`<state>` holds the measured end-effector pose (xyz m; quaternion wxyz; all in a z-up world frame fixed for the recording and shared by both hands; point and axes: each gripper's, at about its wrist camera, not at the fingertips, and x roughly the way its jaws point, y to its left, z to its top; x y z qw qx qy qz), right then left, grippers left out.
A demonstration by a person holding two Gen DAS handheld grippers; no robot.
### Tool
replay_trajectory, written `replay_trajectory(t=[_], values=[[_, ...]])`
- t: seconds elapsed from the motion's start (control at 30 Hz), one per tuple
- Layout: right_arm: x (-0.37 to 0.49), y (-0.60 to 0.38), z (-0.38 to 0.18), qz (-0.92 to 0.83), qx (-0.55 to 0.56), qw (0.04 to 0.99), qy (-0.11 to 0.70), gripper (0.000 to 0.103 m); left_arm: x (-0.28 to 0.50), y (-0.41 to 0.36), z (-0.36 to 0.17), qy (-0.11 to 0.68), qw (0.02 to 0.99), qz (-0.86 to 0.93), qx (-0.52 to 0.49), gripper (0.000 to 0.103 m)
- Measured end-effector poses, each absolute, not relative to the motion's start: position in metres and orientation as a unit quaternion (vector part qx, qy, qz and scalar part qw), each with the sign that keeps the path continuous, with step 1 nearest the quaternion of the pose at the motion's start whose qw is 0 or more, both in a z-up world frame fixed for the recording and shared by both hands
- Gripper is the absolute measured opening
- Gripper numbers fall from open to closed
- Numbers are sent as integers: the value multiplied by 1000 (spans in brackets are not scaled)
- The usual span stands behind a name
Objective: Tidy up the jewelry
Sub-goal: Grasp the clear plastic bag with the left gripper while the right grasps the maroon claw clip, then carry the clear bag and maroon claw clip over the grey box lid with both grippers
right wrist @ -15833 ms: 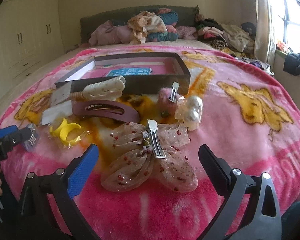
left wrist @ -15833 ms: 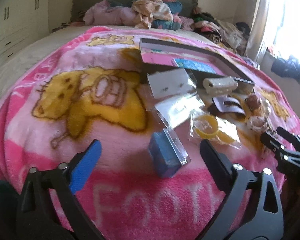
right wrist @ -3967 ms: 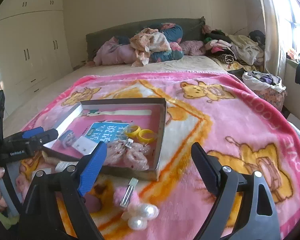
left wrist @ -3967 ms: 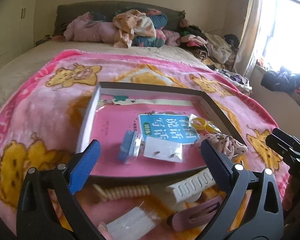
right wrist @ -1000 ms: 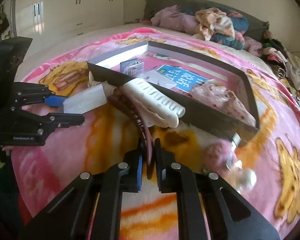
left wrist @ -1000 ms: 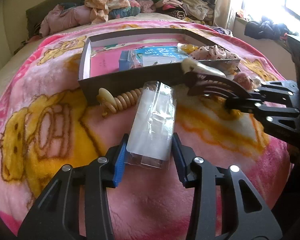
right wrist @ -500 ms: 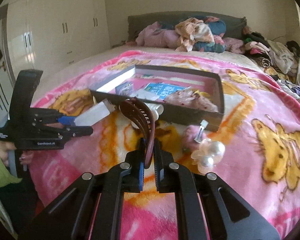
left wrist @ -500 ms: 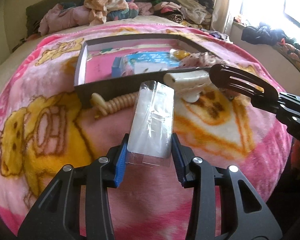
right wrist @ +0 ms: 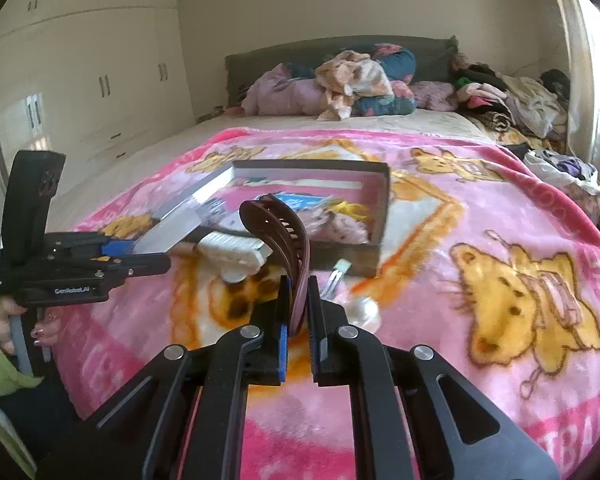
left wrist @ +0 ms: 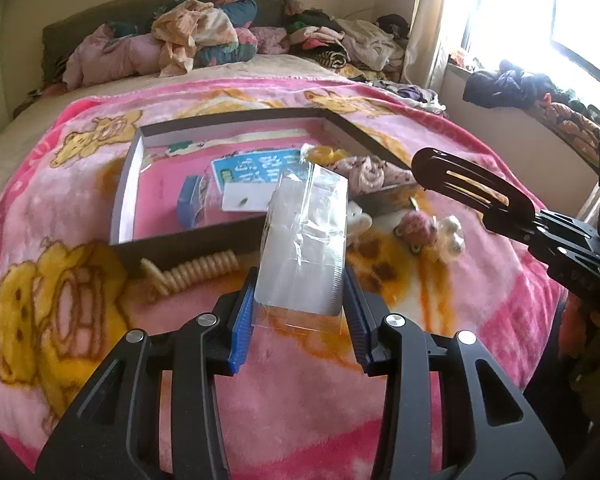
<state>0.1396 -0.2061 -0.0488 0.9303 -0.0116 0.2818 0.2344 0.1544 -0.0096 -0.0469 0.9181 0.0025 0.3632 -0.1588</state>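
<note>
Both of my grippers have risen off the pink cartoon-bear fleece blanket point(left wrist: 80, 208) since a second ago, each carrying its load. My left gripper point(left wrist: 300, 312) clamps a clear plastic packet with a white card inside point(left wrist: 306, 240), held just short of the shallow dark cardboard box point(left wrist: 188, 240). My right gripper point(right wrist: 296, 316), nearly shut, pinches one end of a curved dark-brown plastic hair claw point(right wrist: 280, 224), raised before the box's near wall.
</note>
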Motion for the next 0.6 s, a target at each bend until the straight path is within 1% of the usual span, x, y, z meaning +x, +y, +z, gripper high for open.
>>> replay_trajectory(t=[0.23,0.6], values=[[156,-222,-46,215,2,935,282,8,170,-14,-37,349,924,-158,-3,32],[181,-218,-50,207,8,932,297,8,199,-22,-23,327,933,-150,-11,32]])
